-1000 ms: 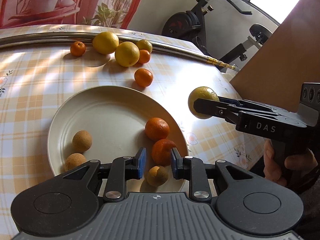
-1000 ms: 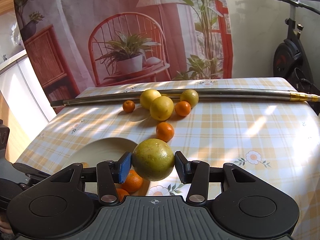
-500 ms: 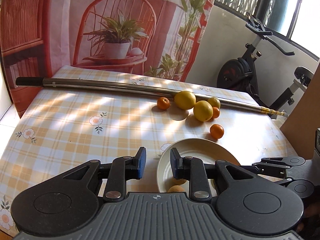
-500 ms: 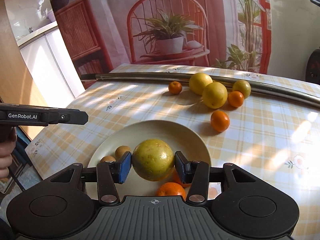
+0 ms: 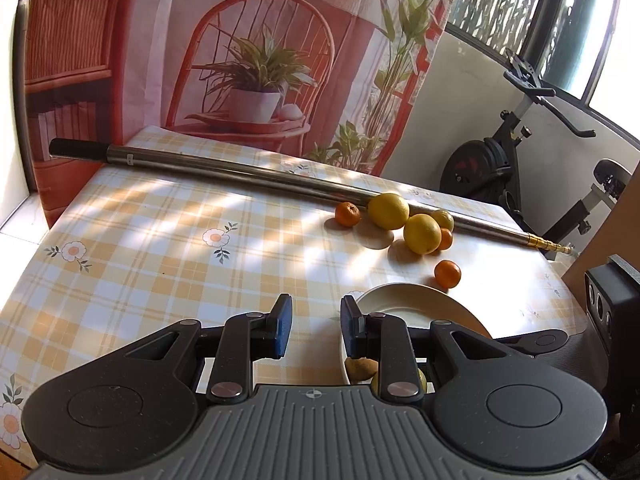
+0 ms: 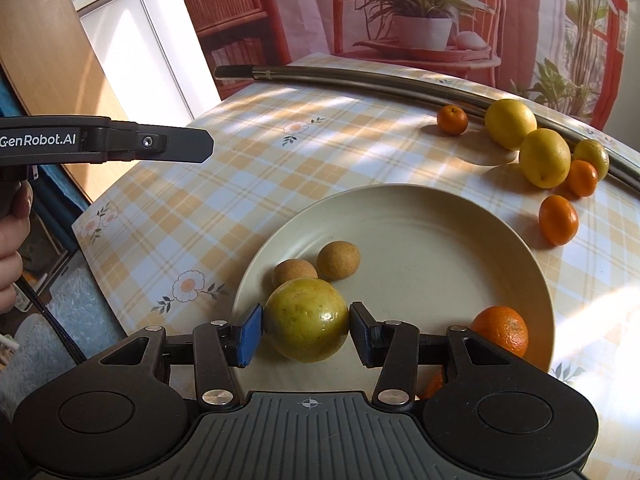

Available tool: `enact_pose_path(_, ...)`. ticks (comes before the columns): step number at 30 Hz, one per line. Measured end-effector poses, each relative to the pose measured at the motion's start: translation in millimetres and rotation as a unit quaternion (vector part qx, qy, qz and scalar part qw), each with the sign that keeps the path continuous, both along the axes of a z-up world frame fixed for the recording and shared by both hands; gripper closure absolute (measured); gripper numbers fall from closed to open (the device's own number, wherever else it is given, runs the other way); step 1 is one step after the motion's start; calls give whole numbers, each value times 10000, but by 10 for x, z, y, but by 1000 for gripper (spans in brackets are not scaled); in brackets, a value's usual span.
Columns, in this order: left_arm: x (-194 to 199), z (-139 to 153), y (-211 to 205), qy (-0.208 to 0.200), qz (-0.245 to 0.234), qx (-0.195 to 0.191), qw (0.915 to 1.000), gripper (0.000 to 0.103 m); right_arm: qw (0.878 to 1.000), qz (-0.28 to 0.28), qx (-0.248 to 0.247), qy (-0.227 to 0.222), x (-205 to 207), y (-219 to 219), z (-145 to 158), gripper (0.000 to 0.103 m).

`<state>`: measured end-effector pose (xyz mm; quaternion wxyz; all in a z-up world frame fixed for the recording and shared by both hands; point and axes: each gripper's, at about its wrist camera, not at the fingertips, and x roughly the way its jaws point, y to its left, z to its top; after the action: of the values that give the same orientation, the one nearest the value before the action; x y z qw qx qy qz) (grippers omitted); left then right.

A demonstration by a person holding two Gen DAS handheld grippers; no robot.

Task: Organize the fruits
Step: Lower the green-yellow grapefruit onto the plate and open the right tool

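Left wrist view: left claw [image 5: 316, 330] sits with a moderate gap between its blue pads, nothing in it. It hangs over the checked worktop [image 5: 168, 256], just left of the cream plate [image 5: 416, 306]. Only the plate's far rim and left edge show; the claw body and the right claw's housing [image 5: 540, 342] cover the rest. One small tan fruit [image 5: 361, 367] peeks out on the plate's near-left edge, right behind the right finger. Loose fruit further back: a mandarin [image 5: 347, 214], two big lemons [image 5: 388, 211] and [image 5: 421, 234], a smaller greenish one [image 5: 442, 219] and a small orange [image 5: 446, 239], all bunched against the metal pole [image 5: 240, 170]. Another mandarin [image 5: 447, 274] sits alone, near the plate's far rim. Exercise bike [image 5: 504, 160] behind the worktop.

Right wrist view: right claw [image 6: 306, 332] is clamped on a yellow-green round fruit [image 6: 306, 319], both pads touching its sides. The fruit is over the near-left part of the plate [image 6: 432, 232]; can't tell if it touches the plate surface. Just behind it, two tan fruits [image 6: 295, 271] and [image 6: 338, 260] lie side by side on the plate. An orange [image 6: 500, 330] sits at the plate's near-right, partly behind the claw finger; another orange bit [image 6: 434, 385] shows below it. Left claw's finger [image 6: 160, 144] shows edge-on at left, off the worktop edge, with the person's hand [image 6: 12, 248] on its grip.
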<state>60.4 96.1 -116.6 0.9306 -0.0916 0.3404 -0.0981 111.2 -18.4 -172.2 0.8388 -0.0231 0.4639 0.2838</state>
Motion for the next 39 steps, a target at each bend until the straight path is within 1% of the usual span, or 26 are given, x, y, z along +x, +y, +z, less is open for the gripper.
enact_pose_path(5, 3, -18, 63, -4, 105, -83, 9999, 76, 10000, 14, -50, -43, 168, 146, -23, 60)
enact_pose_path(12, 1, -23, 56, -3, 104, -58, 9999, 76, 9998, -148, -5, -136, 329, 208, -38, 60)
enact_pose_path(22, 6, -3, -13, 30, 77, 17, 10000, 76, 9997, -181, 117, -138, 323, 160, -34, 59)
enact_pose_path(27, -19, 12, -58, 21, 62, 59, 10000, 76, 9993, -222, 170, -259, 280, 119, 10, 59)
enact_pose_path(33, -30, 59, -123, -21, 34, 132, 9999, 76, 9958, -599, 429, -542, 239, -85, 176, 59)
enact_pose_path(39, -44, 114, -196, -70, 13, 82, 9999, 76, 9883, -1009, 707, -898, 134, -474, 397, 59)
